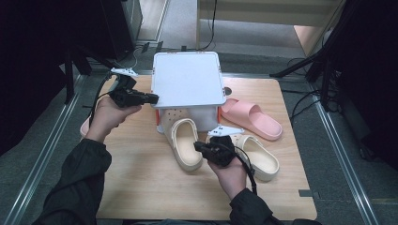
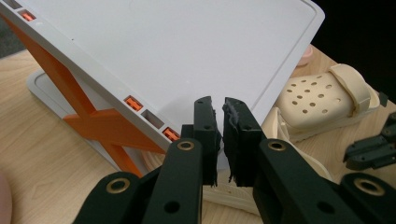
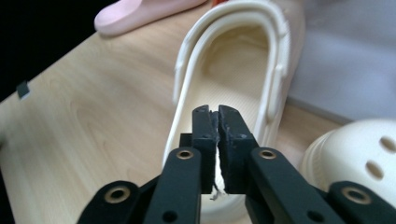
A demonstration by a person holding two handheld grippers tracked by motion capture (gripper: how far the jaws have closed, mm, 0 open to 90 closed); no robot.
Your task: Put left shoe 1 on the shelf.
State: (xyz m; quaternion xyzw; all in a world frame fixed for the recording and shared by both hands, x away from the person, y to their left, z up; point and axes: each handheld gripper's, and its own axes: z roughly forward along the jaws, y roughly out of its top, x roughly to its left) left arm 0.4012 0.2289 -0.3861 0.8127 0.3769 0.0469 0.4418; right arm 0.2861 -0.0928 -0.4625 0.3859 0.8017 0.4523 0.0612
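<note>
The left gripper [image 1: 152,98] pinched the edge of the raised grey lid [image 1: 187,79] at the table's [image 1: 141,187] far edge. The right gripper [image 1: 197,146] was clenched on the cream clog's [image 1: 184,147] rim, mid-table before the box [image 1: 206,117].

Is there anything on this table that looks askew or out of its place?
Yes. The grey lid of the storage box sits tilted, propped up on one side; the left tongs are shut at its edge. One cream clog lies with its toe under the raised lid, its pair apart beside it.
</note>
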